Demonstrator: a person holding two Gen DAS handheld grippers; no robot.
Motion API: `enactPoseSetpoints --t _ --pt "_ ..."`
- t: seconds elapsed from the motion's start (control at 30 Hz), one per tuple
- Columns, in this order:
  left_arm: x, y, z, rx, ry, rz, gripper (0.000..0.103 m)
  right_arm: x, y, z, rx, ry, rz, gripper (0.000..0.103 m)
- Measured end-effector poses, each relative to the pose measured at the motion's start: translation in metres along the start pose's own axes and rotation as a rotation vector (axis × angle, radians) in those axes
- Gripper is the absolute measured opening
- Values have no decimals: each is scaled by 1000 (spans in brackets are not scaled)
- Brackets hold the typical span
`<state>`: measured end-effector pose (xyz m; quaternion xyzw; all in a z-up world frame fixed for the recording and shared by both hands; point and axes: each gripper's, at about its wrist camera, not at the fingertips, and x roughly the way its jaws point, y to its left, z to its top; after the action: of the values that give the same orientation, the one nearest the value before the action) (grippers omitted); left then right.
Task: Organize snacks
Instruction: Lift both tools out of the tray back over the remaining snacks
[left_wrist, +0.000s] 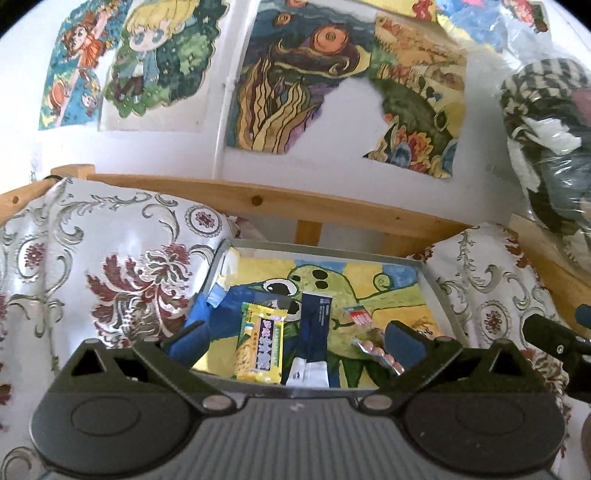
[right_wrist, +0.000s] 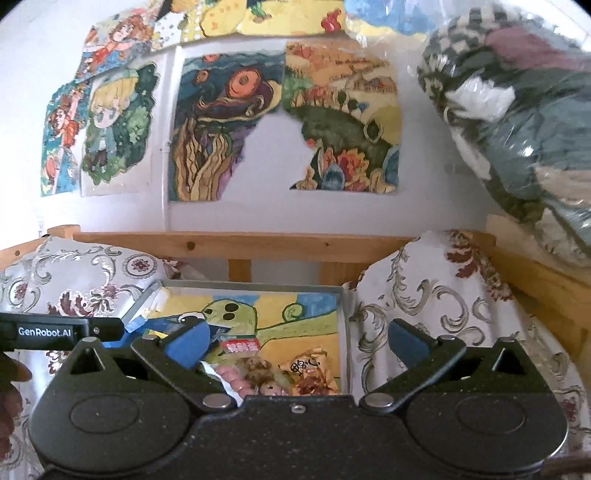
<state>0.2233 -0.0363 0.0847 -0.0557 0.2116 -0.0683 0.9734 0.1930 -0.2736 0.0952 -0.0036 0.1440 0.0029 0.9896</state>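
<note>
the left gripper (left_wrist: 295, 338) hovers with jaws wide and empty over the tray (left_wrist: 439, 291), where a yellow snack bar (left_wrist: 260, 343) lies just beside a dark blue packet (left_wrist: 314, 328). closing here may catch both together. the right gripper (right_wrist: 299, 345) is also wide and empty, above an orange candy bag (right_wrist: 310, 373). "genrobot.ai" is readable on the other tool; the packet writing is too blurred.

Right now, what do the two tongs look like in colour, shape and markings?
Both tongs are black, each with two round pivot housings and angled link arms ending in blue pads. The left tongs have a grey ribbed body between the housings. The right tongs have a black speckled body with one small screw. In the right view, the left tool's black side bar reads "GenRobot.AI" in white. No cables or sleeves show.
</note>
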Motion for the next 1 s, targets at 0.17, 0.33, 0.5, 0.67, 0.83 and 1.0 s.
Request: enactPoseSetpoints --t 0.17,0.33,0.5,0.67,0.83,1.0 --pt "-25 3 -9 8 -16 5 103 -31 4 -5 -30 -36 7 102" --pt "-47 9 -22 4 -27 18 103 -58 6 -10 -19 -49 11 102" --pt "-64 16 -39 -2 -17 30 103 -82 10 -22 -28 -46 25 102" --pt "-78 23 -57 0 0 38 103 -98 15 -39 -30 -26 35 102" --pt "-86 31 -78 1 54 53 103 -111 24 -61 -54 -10 40 102" --pt "-91 39 -97 24 107 67 103 -120 30 -85 -44 48 49 102"
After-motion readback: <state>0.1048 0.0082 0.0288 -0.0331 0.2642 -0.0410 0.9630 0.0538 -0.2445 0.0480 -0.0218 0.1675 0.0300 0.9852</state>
